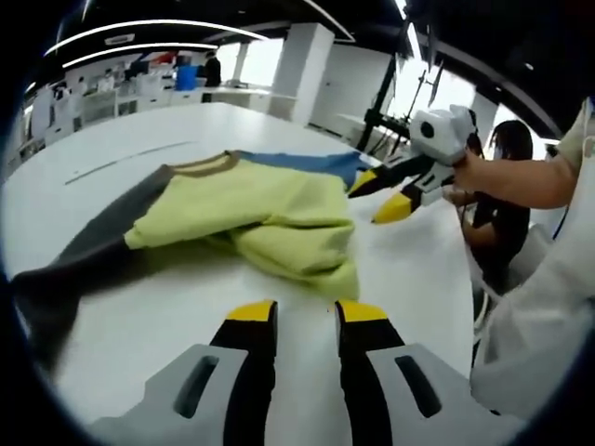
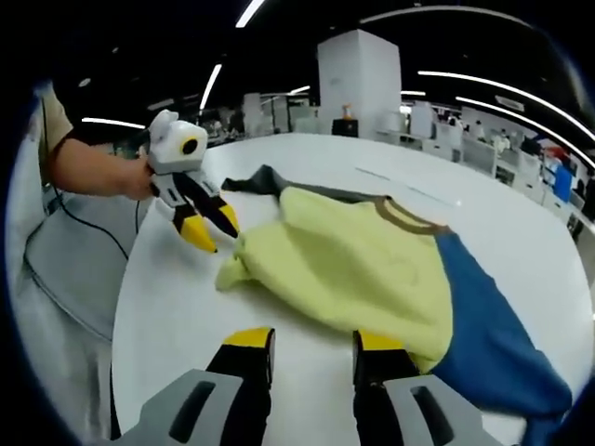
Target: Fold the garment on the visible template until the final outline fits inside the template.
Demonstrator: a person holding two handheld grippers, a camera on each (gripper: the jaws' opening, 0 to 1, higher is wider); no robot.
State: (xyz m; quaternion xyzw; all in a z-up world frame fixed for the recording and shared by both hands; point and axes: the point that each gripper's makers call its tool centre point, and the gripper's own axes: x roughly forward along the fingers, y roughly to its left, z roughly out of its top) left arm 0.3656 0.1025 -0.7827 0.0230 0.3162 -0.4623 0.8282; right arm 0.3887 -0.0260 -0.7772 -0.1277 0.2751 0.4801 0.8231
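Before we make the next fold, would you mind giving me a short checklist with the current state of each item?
1. Left hand-held gripper open and empty: ok.
2. Right hand-held gripper open, not holding cloth: ok, though it sits right at the hem.
3. Garment lying flat: not ok, the yellow body is bunched and folded over itself.
4. Both sleeves in sight, grey sleeve and blue sleeve: ok.
5. Template outline on the table: cannot tell.
6. Garment fully on the table: ok.
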